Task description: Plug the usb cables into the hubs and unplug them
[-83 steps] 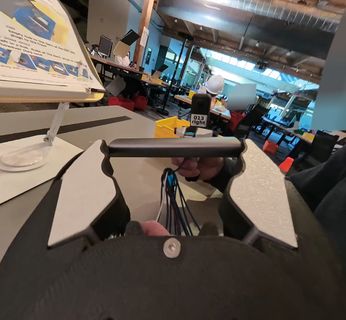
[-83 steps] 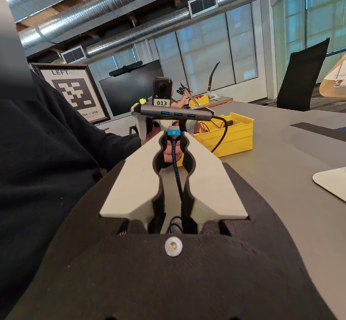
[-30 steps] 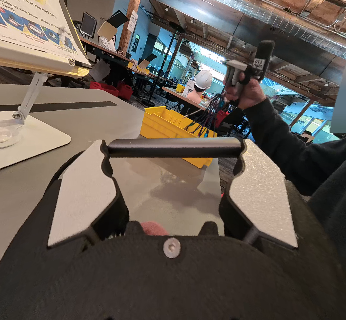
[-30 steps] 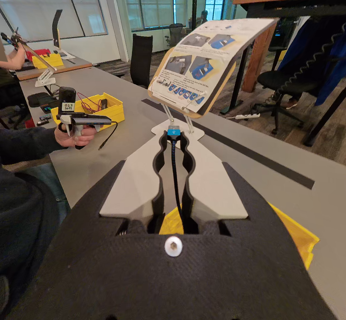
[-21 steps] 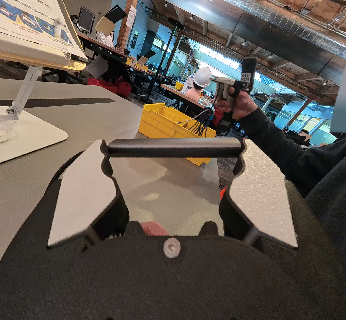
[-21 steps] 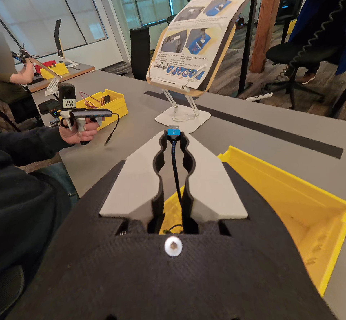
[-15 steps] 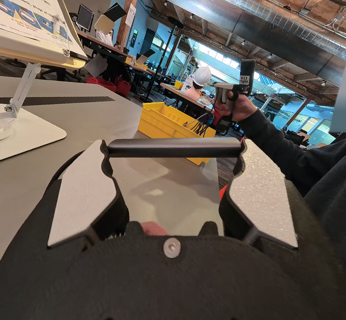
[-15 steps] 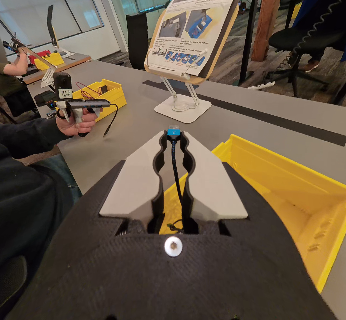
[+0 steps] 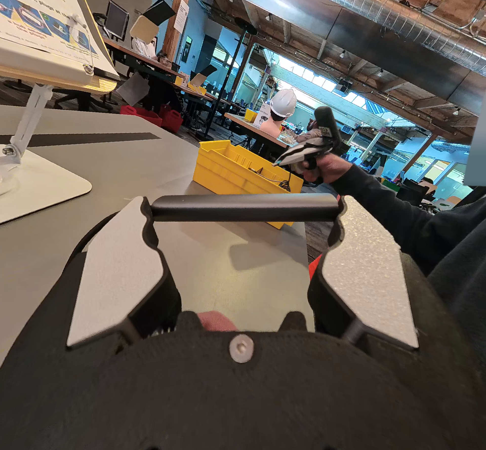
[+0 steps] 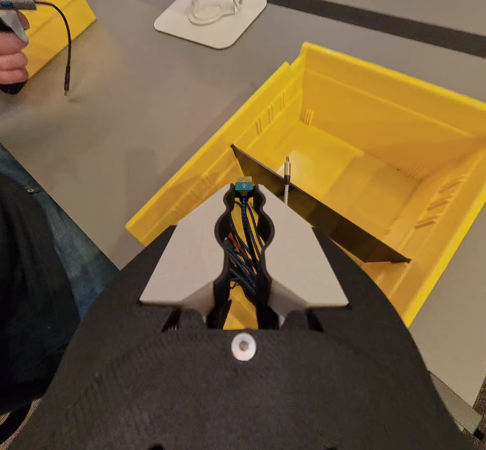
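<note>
USB cable [image 10: 244, 183] sits pinched in right hand-held gripper [image 10: 244, 192] over yellow bin [image 10: 394, 111].

An open-plan workshop — exposed ducts [image 9: 394, 27], timber beams, rows of workbenches [image 9: 252, 128].

The bin [image 10: 276, 111] is bright yellow, crossed by a glossy black divider [image 10: 315, 213]. Just before that divider, the USB plug [image 10: 243, 183] has a teal-blue shell with a silver metal tip, and its cable [image 10: 247, 227] is braided blue and black, beside a red strand. Behind the divider stands a silver-braided cable [image 10: 286, 177]. The hub [image 9: 244, 207] is dark grey. The table [image 10: 131, 121] around the bin is matte grey with a black stripe; the stand base [image 10: 210, 16] is white.
</note>
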`<state>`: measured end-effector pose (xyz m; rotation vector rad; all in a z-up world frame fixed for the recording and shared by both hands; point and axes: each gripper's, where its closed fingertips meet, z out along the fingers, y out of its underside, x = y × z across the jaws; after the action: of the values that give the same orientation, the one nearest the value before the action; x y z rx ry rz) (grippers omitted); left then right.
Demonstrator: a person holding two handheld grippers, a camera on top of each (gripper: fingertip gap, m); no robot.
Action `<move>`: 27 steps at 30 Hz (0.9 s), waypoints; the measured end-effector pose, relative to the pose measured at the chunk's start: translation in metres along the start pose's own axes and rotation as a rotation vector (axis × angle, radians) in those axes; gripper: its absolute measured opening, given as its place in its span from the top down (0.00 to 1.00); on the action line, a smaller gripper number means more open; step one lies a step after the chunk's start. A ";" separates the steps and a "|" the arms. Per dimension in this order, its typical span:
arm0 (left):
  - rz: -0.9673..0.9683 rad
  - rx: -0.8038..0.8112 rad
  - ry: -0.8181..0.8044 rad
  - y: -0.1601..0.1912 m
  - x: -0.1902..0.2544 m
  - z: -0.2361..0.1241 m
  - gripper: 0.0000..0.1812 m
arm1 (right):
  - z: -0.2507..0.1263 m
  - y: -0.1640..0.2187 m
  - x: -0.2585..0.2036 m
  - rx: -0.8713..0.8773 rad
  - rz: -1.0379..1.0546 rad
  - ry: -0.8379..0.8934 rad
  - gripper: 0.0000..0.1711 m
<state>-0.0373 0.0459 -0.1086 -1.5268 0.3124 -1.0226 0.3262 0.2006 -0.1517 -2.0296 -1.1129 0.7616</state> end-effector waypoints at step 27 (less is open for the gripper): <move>0.026 -0.033 0.017 0.007 0.008 0.007 0.30 | 0.006 -0.001 -0.037 -0.324 -0.432 0.187 0.75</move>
<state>-0.0254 0.0428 -0.1108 -1.5402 0.3614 -1.0152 0.3044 0.1702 -0.1484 -1.9583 -1.5678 0.1784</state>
